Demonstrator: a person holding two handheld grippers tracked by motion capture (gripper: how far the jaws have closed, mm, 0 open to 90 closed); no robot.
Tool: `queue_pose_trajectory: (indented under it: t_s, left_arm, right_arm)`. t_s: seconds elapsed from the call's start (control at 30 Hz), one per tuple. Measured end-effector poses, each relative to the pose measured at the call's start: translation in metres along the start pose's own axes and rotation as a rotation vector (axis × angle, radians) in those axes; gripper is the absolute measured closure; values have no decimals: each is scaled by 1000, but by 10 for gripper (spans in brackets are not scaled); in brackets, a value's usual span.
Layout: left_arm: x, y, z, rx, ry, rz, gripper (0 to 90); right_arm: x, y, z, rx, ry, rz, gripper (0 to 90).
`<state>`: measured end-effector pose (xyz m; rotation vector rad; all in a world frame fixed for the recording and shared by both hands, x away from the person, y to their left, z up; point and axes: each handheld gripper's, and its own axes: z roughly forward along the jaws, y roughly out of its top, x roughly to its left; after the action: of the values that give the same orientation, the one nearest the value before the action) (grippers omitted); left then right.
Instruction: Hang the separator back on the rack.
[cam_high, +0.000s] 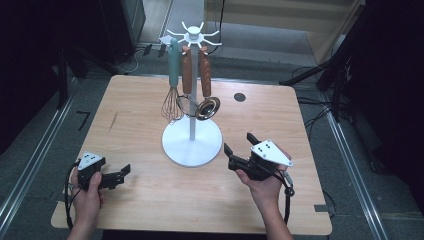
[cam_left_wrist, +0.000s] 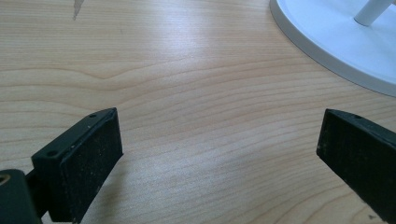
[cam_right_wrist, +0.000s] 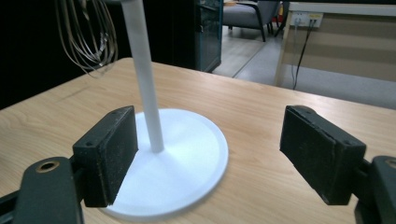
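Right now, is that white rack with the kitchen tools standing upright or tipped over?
Upright. The white rack has its round base flat on the table, its pole rises straight, and the whisk hangs from its hooks.

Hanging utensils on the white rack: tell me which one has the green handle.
The whisk, hanging leftmost on the rack. Its handle is pale green; the two utensils beside it have brown wooden handles.

whisk (cam_right_wrist: 86, 37) cut off at top edge (handle unseen), stand base (cam_left_wrist: 345, 42) cropped at right
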<state>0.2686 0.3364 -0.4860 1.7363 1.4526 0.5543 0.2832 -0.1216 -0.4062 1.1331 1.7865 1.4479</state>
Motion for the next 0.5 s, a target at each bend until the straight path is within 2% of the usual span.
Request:
queue_pose_trajectory:
  t_s: [0.37, 0.5]
  left_arm:
    - [0, 0, 0, 2, 3, 3, 2]
    - [0, 0, 0, -1, 4, 7, 2]
  right_arm:
    - [-24, -34, -14, 46, -52, 16, 203]
    - [-35, -46, -19, 57, -67, 38, 203]
